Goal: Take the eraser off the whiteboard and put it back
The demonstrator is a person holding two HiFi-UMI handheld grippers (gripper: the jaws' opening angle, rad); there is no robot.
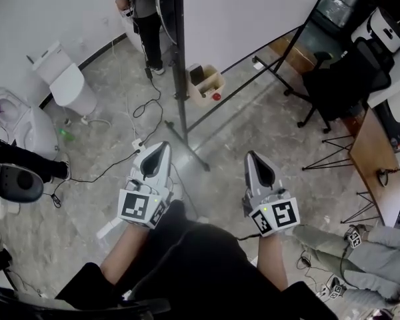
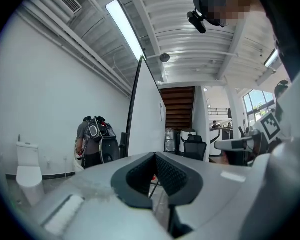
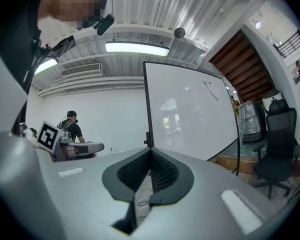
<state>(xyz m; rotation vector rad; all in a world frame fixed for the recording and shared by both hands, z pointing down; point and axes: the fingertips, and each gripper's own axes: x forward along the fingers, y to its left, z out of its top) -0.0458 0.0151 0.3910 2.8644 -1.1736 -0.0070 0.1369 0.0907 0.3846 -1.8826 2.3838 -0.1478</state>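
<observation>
Polished grey stone floor [image 1: 253,125]; glossy whiteboard [image 3: 190,109] on a thin black stand [image 1: 179,59] ahead. Left gripper [image 1: 161,145] and right gripper [image 1: 252,155] are both pinched closed on nothing, ribbed black pads [image 3: 135,171] meeting. Eraser not clearly visible, possibly the dark sliver [image 3: 209,90] high on the board. Best to approach square-on and part the jaws before reaching.

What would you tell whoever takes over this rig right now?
Left gripper: shut, empty, pointing level.
Right gripper: shut, empty, pointing level.
Whiteboard: stands ahead of both grippers; neither touches it.
Eraser: can't be made out in any view.
Done: nothing that shows.
Left: find the eraser on the whiteboard, take it off, put it back.
</observation>
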